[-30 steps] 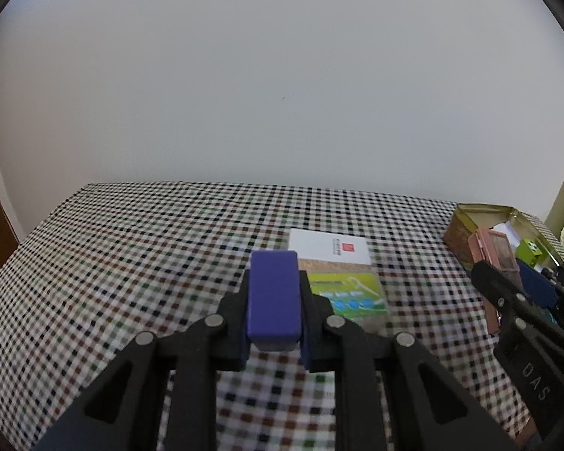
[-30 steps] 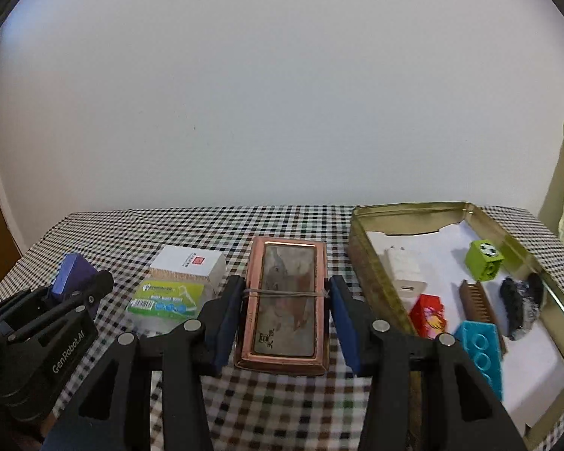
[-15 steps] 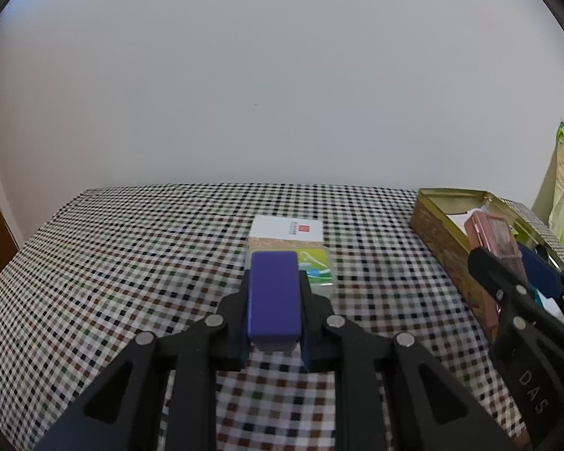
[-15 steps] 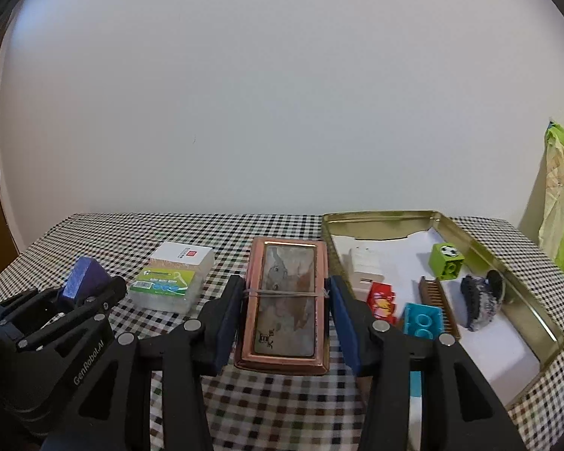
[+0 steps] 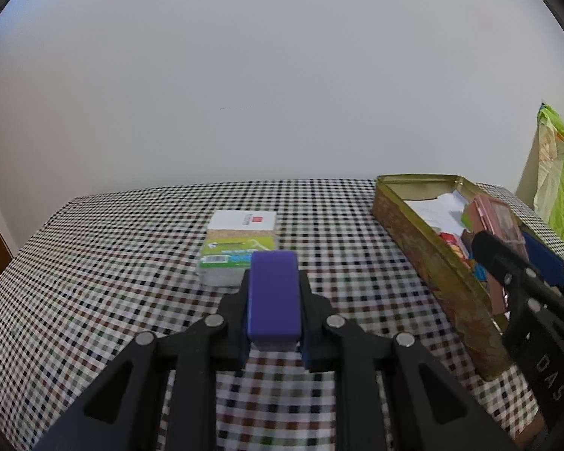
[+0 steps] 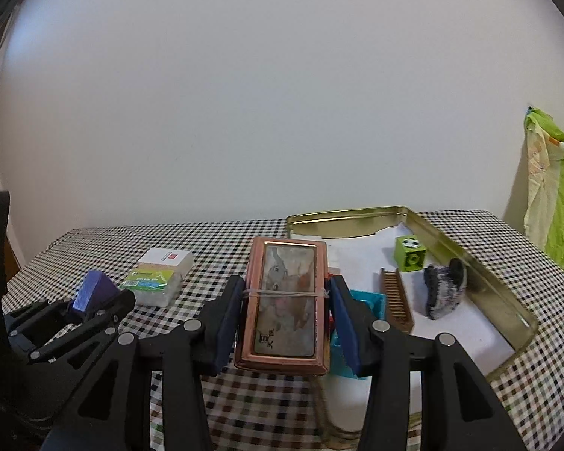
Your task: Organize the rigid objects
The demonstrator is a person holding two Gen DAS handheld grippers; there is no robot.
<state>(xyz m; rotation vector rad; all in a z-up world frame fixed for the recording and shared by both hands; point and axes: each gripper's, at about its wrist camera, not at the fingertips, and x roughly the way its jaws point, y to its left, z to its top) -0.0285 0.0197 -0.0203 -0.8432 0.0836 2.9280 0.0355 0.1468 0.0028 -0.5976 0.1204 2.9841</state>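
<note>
On the checkered surface (image 6: 222, 240), going left to right, the left tongs (image 5: 273, 300) are clenched on a purple block (image 5: 273, 295), held above the cloth toward the left side; seen from the right wrist view, the same block (image 6: 94, 293) sits tilted in them. Just beyond, a clear box with a green label (image 6: 152, 282) lies against a white box bearing a small red logo (image 6: 167, 257); their print is too small to read. The right tongs (image 6: 285, 300) are grasping a copper-framed case (image 6: 284, 302) with a rubber band around it and a dark character near its lower edge, held over the near left rim of the gold tin (image 6: 507, 300). Inside the tin lie a turquoise brick (image 6: 370, 300), a brown comb (image 6: 394, 297), a green cube (image 6: 410, 253) and a dark fuzzy clip (image 6: 443, 289). The letters "DAS" show on the right tongs' body in the left wrist view.
</note>
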